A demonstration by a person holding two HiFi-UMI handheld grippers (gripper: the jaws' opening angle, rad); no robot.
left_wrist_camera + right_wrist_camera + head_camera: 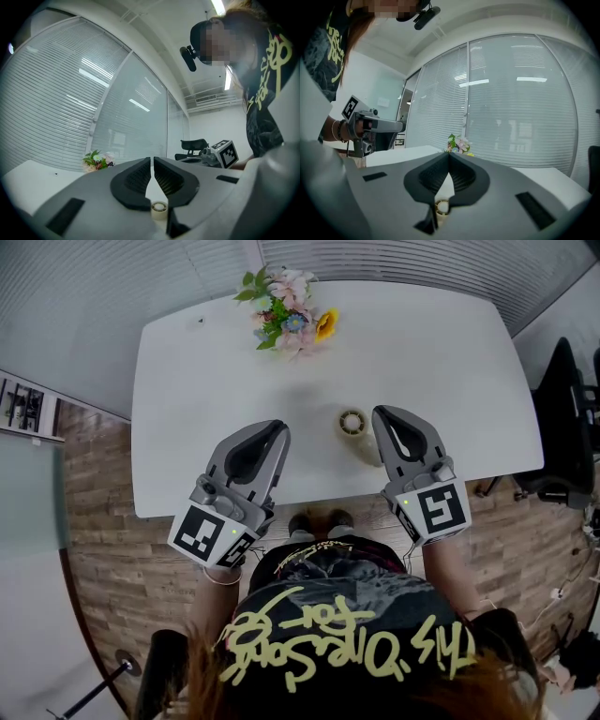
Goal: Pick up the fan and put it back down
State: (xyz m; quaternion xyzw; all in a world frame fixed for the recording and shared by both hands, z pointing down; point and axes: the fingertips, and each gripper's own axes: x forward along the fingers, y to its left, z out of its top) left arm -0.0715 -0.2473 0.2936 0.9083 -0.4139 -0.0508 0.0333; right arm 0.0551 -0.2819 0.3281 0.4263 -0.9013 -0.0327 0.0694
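Fan (353, 424), seemingly the small cream cylinder, is standing on the table (187, 381) just beside the right claw (381, 414). That one and the left claw (280, 427) are both sitting closed and empty. It is looking light and rigid, its round sides offering the hold.

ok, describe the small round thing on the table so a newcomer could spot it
Start at the white table, with a flower bunch at its far edge. Toward the near edge, close beside the tip of the right gripper, sits a small cream round object. It is pale, ring-like from above and stands alone, unlike the colourful flowers.
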